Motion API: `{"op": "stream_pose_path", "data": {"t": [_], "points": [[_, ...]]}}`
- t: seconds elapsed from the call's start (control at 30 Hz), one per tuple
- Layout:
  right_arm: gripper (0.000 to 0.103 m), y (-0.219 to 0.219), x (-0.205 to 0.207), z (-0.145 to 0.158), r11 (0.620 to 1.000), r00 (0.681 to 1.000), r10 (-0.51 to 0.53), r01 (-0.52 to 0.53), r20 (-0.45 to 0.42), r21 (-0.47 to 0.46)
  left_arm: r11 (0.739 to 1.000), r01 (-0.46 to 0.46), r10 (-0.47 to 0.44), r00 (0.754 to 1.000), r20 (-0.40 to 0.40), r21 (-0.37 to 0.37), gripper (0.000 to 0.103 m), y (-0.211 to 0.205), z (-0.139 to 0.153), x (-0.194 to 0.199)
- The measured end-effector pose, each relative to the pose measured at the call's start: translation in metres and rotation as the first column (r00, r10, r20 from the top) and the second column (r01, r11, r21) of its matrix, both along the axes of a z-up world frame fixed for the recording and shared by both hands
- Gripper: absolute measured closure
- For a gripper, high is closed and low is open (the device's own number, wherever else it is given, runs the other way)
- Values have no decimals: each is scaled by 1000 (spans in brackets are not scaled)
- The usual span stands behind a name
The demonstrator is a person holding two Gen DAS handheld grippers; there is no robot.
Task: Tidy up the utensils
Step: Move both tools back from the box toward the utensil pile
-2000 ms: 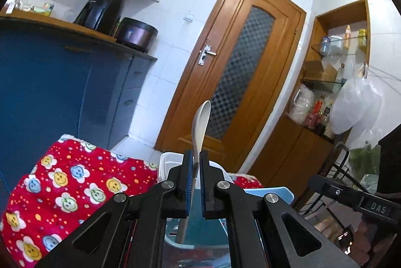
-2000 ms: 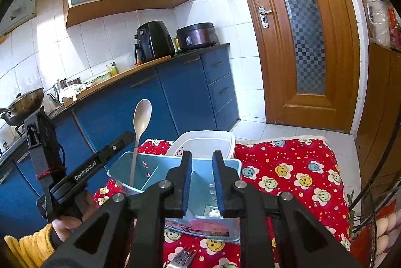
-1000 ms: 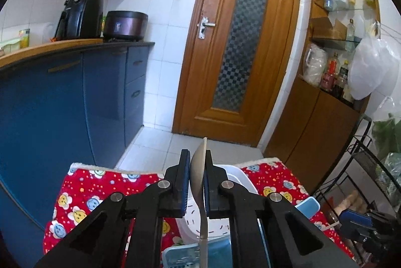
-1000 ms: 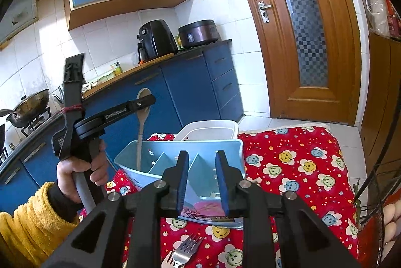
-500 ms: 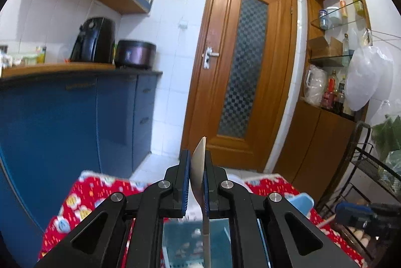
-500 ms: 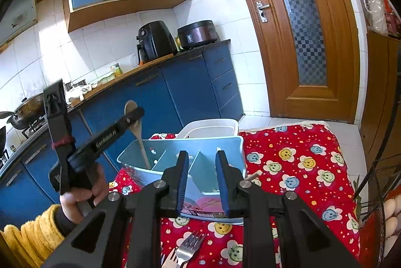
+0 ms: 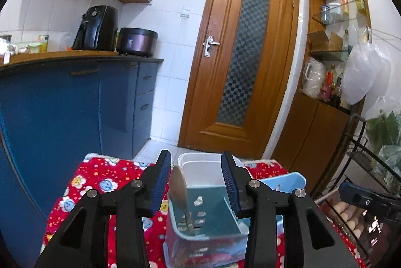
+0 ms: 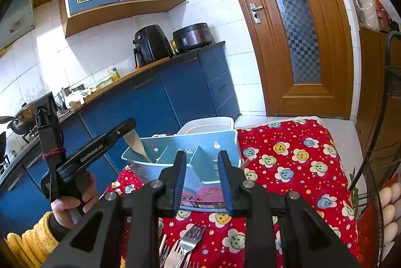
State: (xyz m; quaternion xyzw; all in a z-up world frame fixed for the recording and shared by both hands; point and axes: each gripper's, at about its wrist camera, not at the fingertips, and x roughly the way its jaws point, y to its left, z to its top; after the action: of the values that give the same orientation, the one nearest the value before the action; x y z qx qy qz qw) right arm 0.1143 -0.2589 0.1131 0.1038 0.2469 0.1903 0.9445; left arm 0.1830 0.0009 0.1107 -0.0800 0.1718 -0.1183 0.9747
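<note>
Behind the caddy (image 8: 200,162), spoon (image 8: 136,142) half hidden.

Support surface: red cloth (image 8: 295,167) printed with smiling flowers, spread flat, its white-edged far border near the door end; on it, a light blue divided organizer (image 8: 200,162), standing upright toward the left side; a white basket (image 8: 208,123) just behind the organizer, touching or nearly so; forks (image 8: 185,245) lying flat on the near edge; right half of cloth carries nothing else visible.
</note>
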Motion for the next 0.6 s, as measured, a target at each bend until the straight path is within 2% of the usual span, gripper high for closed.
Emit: {"op": "stream_pose_path", "data": {"t": [0.3, 0.6], "points": [[73, 3, -19, -5, 1000, 999, -10, 9, -34, 0, 1000, 15, -15, 999, -31, 5, 60, 7, 8, -33], [70, 7, -38, -24, 1000, 996, 1, -2, -93, -5, 999, 40, -37, 995, -90, 28, 60, 10, 3, -68]]}}
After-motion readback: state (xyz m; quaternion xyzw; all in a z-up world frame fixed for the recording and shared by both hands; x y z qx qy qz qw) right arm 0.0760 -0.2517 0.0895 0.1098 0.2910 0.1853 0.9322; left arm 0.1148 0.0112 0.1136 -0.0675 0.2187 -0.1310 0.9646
